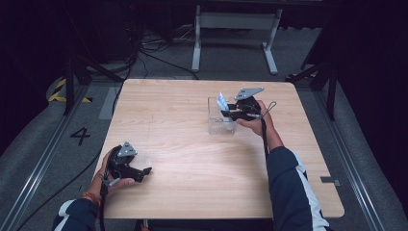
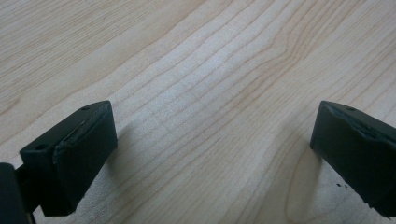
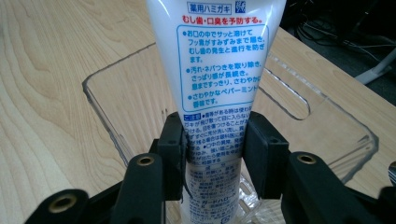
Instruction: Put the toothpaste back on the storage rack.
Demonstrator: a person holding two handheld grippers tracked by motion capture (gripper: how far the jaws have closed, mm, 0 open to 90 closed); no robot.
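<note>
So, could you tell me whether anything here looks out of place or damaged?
Nothing stands out. The right gripper is shut on a toothpaste tube over the clear plastic bin, which looks intact. The left gripper is open, low over the bare wooden table. No spills are visible.

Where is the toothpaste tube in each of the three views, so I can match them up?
High view: the toothpaste tube stands right of centre, held by the right tongs over the clear bin.
Left gripper view: not in it; bare wooden tabletop between open jaws.
Right gripper view: tube centre, clamped between the jaws.
Shared landmark: the clear bin.
</note>
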